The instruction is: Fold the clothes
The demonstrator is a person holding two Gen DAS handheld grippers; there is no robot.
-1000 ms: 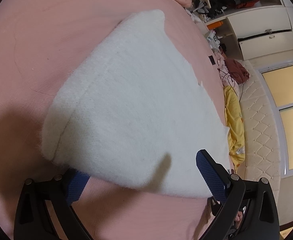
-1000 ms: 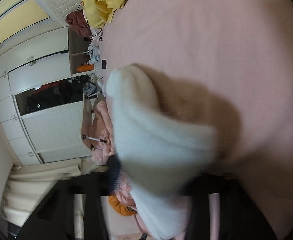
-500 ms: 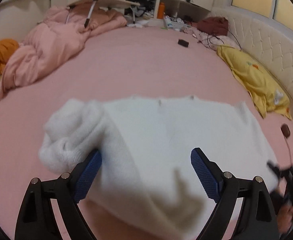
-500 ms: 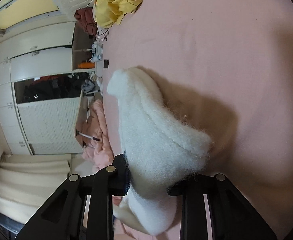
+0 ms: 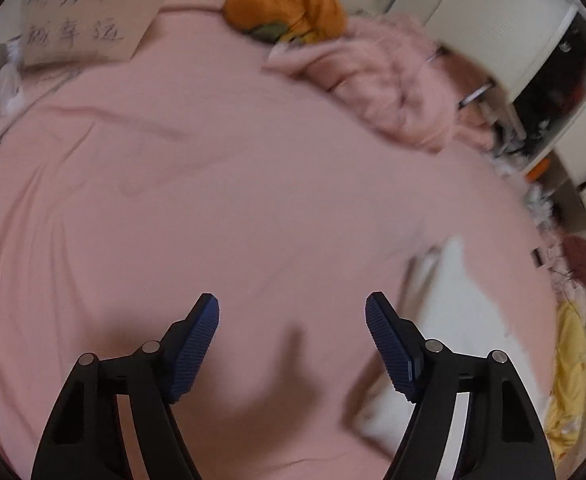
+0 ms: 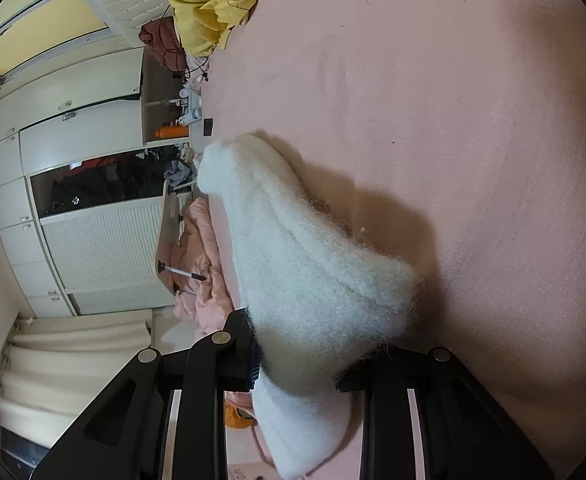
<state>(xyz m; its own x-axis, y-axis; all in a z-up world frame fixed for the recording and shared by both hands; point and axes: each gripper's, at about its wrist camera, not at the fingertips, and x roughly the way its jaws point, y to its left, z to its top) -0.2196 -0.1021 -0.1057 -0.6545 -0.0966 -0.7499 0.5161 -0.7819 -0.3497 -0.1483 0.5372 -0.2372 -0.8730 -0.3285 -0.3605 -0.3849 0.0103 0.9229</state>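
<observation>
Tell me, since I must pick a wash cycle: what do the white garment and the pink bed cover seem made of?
White garment: apparently fuzzy knit, mohair-like or acrylic; loose hairs stand off its edges. Pink bed cover: seemingly thin matte woven cloth, perhaps cotton; a fine weave and soft creases show.

The left gripper (image 5: 292,316) had two black plastic fingers with triangular cut-outs in their arms and round silver screws at the joints. Its pads (image 5: 389,350) were dark blue with fine ribbing. The right gripper (image 6: 297,364) had the same black arms, cut-outs and silver screws; only a sliver of one blue pad showed.
</observation>
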